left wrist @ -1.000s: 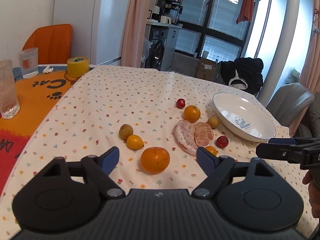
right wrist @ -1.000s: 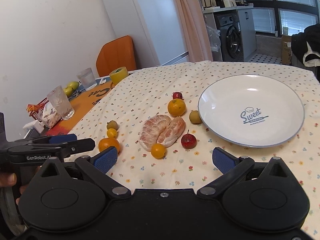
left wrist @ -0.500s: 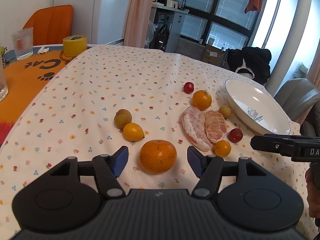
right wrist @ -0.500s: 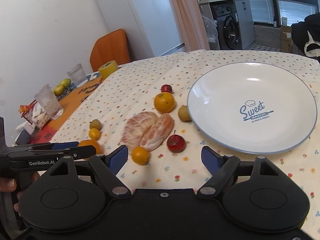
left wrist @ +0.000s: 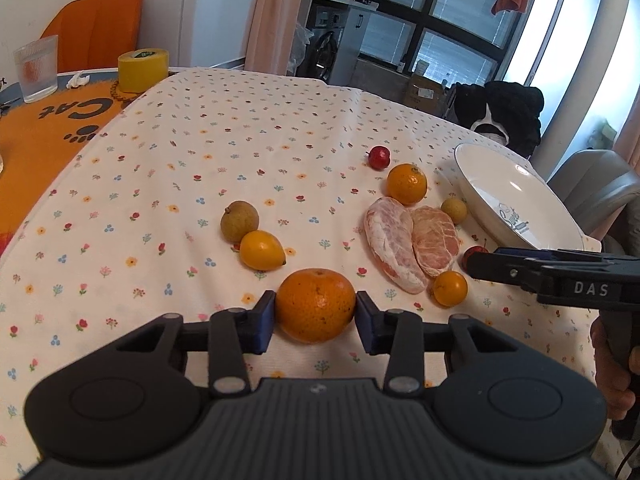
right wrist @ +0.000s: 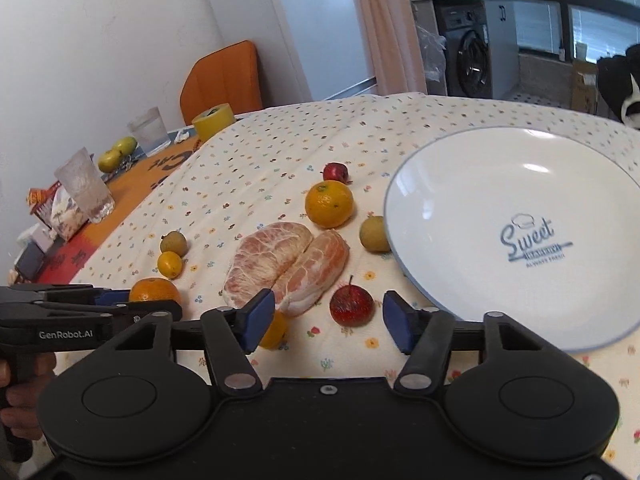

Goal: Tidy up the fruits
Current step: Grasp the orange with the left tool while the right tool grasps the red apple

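Left wrist view: the left gripper (left wrist: 315, 322) sits low over the floral-print tablecloth (left wrist: 168, 184), its blue pads (left wrist: 262, 322) pressed against both sides of a large round orange (left wrist: 315, 305), clamped on it. The orange rests on the cloth. Just beyond it lie a small yellow oval fruit (left wrist: 262, 250) and a brownish round fruit (left wrist: 239, 222), touching each other. To the right, two peeled pinkish pomelo segments (left wrist: 412, 246) lie side by side, with a small orange kumquat-like fruit (left wrist: 450, 288) at their near end and a second round orange (left wrist: 407, 183) at the far end. A small red crabapple-like fruit (left wrist: 379, 157) lies beyond that orange. A pale yellow-green round fruit (left wrist: 454, 210) sits just beside the rim of a white plate with a blue edge (left wrist: 472, 184).

Right wrist view: the right gripper (right wrist: 328, 320) has its jaws apart, nothing between the pads. A dark red stemmed fruit (right wrist: 352, 305) lies on the cloth just ahead of the gap, near the plate's rim. The plate carries blue "Sweet" lettering and holds no fruit. The left gripper shows at the left edge, closed on the large orange. On the far orange mat (right wrist: 160, 166) stand two clear ribbed glasses (right wrist: 86, 192) and a yellow tape roll (right wrist: 214, 120).
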Tool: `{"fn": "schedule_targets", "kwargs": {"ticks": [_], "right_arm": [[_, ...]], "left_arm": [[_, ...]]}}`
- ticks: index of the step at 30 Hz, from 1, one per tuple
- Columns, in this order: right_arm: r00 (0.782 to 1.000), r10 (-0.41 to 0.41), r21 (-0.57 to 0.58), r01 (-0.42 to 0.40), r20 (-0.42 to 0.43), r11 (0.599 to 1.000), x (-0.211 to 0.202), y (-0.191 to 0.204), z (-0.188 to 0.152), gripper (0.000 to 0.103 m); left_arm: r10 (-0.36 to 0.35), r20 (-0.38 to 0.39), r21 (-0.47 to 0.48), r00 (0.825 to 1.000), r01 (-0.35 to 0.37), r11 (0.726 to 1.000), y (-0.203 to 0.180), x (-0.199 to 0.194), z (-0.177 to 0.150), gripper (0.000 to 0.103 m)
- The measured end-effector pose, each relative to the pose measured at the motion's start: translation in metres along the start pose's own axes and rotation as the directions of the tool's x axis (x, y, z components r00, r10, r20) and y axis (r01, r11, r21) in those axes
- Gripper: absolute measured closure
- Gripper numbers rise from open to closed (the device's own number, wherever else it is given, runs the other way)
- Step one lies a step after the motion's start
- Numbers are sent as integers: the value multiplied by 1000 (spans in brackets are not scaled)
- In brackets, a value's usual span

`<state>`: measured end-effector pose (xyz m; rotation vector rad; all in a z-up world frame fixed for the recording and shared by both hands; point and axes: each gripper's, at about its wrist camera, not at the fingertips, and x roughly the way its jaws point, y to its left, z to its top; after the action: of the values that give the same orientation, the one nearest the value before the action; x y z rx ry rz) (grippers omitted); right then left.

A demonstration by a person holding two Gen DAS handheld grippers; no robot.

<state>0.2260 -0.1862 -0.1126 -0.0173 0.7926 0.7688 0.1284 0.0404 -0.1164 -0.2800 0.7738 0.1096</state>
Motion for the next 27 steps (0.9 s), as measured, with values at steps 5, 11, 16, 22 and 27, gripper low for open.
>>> {"fn": "schedule_targets", "kwargs": {"ticks": [5,11,16,22,27], "right_arm": [[1000,-9,-4,9,-13,1000,4,2,0,55],[999,-22,-4,22,-25,1000,9,1,-2,79],[1000,3,-20,-2,7,1000,-1,6,1,80],[999,3,-32,-1,33,999,-14,7,4,80],[998,-8,-14,8,58,1000,-29,-3,4,80]], "left_arm": [[1,24,3,1000,-1,1000,0,-4,3,63],[-2,35,-13,999,2,1000,2,-8,3,63],[-14,54,-25,998,15,1000,4,-13,5,63],[-27,80,-12,996,28,1000,-4,-17,12,63],[-49,95,16,994,48,999,-18,-16,20,63]]}}
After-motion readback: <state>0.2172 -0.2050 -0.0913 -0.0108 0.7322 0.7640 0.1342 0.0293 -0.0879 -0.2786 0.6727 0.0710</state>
